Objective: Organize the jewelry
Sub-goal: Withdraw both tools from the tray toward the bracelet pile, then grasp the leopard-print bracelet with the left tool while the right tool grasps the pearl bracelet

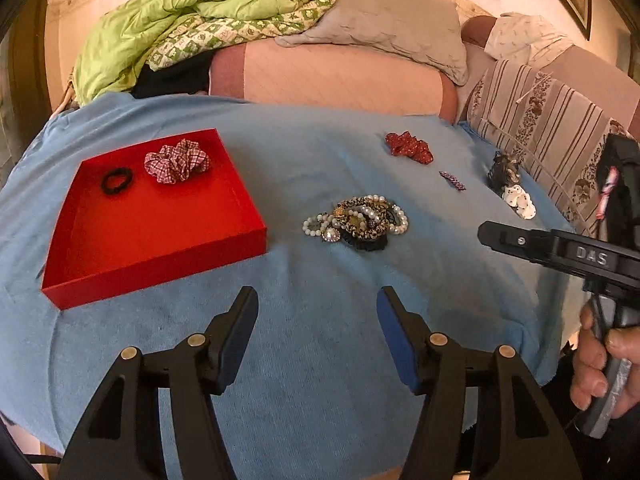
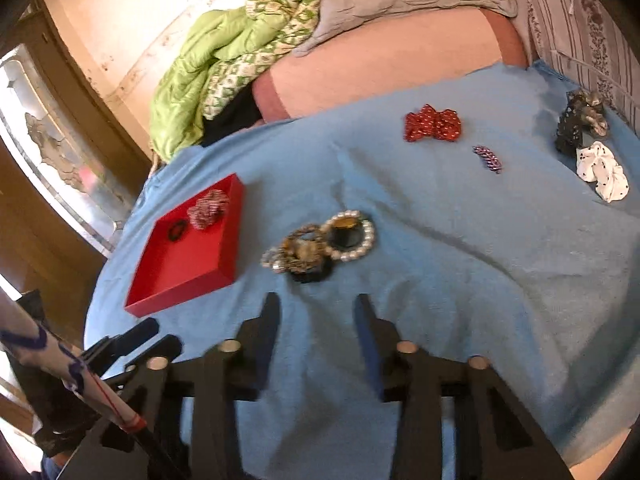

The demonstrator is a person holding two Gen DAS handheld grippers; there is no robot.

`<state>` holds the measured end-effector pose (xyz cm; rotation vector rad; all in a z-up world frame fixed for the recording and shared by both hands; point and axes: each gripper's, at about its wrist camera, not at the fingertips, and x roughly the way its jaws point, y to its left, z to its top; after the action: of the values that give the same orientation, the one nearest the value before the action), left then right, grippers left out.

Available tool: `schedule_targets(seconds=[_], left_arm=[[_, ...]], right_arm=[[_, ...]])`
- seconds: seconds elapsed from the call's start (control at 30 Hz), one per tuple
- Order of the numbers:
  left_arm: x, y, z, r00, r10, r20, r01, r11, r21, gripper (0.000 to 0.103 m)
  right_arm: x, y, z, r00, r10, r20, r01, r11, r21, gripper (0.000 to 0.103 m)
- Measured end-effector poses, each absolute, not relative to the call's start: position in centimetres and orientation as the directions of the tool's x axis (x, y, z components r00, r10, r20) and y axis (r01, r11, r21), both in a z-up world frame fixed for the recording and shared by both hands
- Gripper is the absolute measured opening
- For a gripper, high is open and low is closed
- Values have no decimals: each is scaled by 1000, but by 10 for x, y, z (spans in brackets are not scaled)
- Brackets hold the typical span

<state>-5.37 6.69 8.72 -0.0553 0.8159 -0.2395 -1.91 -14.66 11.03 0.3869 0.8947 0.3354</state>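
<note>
Both claws hang released and bare, left claw point(image 1: 318, 336) and right claw point(image 2: 318, 340), low in frame over the blue cloth point(image 1: 320, 360); bracelet pile point(image 1: 358, 220) at centre, red tray point(image 1: 160, 216) left: best lift one strand clear.

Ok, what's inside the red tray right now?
Inside the shallow red tray, two pieces lie at its far end: a small black elastic hair tie and a red-and-white checked fabric scrunchie. The remaining floor looks bare. Anything under the scrunchie is covered.
</note>
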Motion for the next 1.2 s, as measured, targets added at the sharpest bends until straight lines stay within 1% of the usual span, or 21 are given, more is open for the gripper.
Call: schedule_targets(seconds=[0.07, 0.2, 0.33, 0.43, 0.57, 0.67, 0.7, 0.73, 0.77, 0.8, 0.9, 0.97, 1.07, 1.13, 1.17, 1.2], left_arm=[[-47, 67, 87, 659, -221, -719, 177, 975, -137, 61], [-9, 62, 83, 633, -224, -741, 180, 974, -140, 61], [24, 53, 78, 619, -236, -749, 193, 970, -146, 60], [33, 51, 72, 618, -243, -748, 203, 968, -147, 60], [37, 49, 65, 605, -230, -762, 215, 969, -122, 60], [39, 48, 65, 608, -217, -764, 223, 970, -98, 60], [41, 47, 65, 611, -208, -764, 222, 971, -86, 60], [43, 46, 66, 612, -201, -765, 224, 972, -77, 60], [45, 45, 66, 611, -197, -767, 227, 971, -69, 60], [47, 43, 65, 610, -186, -770, 228, 972, -54, 60], [54, 34, 63, 597, -181, -782, 251, 967, -31, 60], [59, 26, 60, 590, -185, -786, 267, 963, -26, 60], [73, 9, 53, 564, -201, -801, 293, 955, -33, 60], [83, -2, 45, 549, -186, -815, 298, 955, -17, 60], [89, -9, 39, 544, -164, -823, 301, 954, 9, 58], [92, -13, 36, 541, -150, -827, 303, 953, 25, 42]], right_arm=[[-5, -153, 103, 578, 429, -694, -98, 881, 463, 38], [34, -161, 96, 567, 417, -710, -90, 888, 451, 38], [72, -161, 77, 515, 419, -748, -81, 892, 444, 38], [89, -153, 63, 475, 433, -766, -104, 892, 439, 38], [102, -137, 45, 438, 375, -817, -132, 926, 354, 38], [106, -123, 39, 441, 306, -844, -185, 951, 249, 36], [106, -117, 39, 450, 269, -851, -206, 959, 195, 32], [106, -114, 40, 461, 245, -853, -213, 964, 161, 22], [106, -114, 41, 475, 229, -850, -214, 967, 141, 13], [109, -119, 42, 481, 225, -847, -198, 969, 146, 10], [110, -145, 54, 529, 246, -812, -125, 969, 212, 10], [106, -159, 66, 579, 224, -784, -94, 974, 208, 10], [100, -179, 75, 620, 248, -744, -60, 961, 271, 10], [100, -182, 78, 631, 264, -730, -59, 954, 294, 10], [100, -184, 79, 637, 273, -721, -59, 950, 308, 10], [100, -187, 81, 642, 284, -712, -58, 944, 325, 10]])
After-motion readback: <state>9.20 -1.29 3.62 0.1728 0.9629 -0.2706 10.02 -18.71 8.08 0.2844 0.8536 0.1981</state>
